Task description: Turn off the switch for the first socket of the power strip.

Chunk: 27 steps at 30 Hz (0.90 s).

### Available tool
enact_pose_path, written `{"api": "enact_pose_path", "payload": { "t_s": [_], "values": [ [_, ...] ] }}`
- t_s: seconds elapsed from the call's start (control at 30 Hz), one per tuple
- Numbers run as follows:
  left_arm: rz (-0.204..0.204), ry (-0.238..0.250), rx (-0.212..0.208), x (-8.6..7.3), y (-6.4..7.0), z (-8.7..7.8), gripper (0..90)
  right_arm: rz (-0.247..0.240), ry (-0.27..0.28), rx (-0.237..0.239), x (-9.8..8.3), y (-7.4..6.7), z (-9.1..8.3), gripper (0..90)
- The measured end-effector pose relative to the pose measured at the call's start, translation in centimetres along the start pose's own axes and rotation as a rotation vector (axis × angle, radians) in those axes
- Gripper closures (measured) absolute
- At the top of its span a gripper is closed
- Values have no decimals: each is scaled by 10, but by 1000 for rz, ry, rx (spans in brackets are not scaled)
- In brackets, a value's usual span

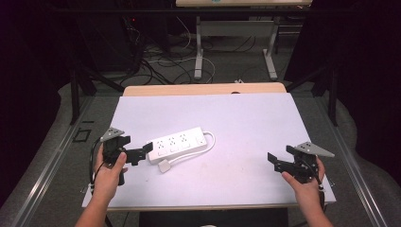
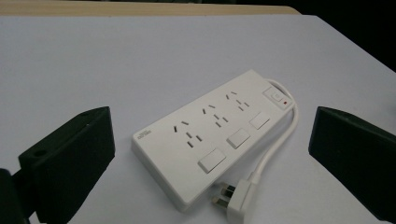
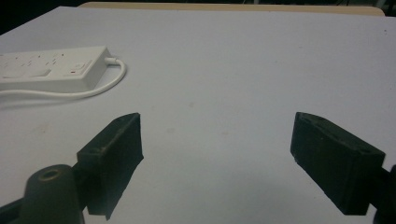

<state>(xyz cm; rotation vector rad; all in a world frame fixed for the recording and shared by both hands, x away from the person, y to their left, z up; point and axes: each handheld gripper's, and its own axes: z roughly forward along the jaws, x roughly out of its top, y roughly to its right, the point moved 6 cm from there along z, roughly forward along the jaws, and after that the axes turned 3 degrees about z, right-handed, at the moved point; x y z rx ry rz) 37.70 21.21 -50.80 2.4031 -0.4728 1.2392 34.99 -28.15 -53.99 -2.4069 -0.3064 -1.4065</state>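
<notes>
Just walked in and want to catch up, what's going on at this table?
A person sits at a white-topped table with a two-jaw gripper in each hand. The left gripper is open and pointed at the near end of a white three-socket power strip, not touching it. The strip's cord loops round to its plug, lying unplugged beside it. The right gripper is off to the side, jaws apart, holding nothing.
</notes>
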Motion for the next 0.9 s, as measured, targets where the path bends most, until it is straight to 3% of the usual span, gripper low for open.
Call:
{"api": "enact_pose_path", "payload": {
  "t_s": [0.13, 0.33, 0.47, 0.5, 0.57, 0.7, 0.9],
  "values": [
    [-8, -2, 32, -8, -8, 0, 2, -3, 0, -2, 0, 0, 0, 163],
    [-50, 20, 50, -22, -19, 2, 5, 2, 4, -6, 0, 0, 1, 163],
    [-63, 5, 51, -32, -25, 2, 7, -3, -2, 2, -1, 0, 2, 163],
    [-71, 22, 57, -33, -26, 4, 7, -4, -3, 2, -1, 0, 2, 163],
    [-60, 4, 60, -37, -28, 2, 7, 2, -12, 0, -2, 0, 2, 162],
    [-34, 9, 72, -40, -28, 1, 8, 2, -13, -1, -2, 0, 2, 163],
    [-26, 37, 62, -38, -27, 1, 8, 2, -21, -2, -3, 2, 3, 163]
  ]
}}
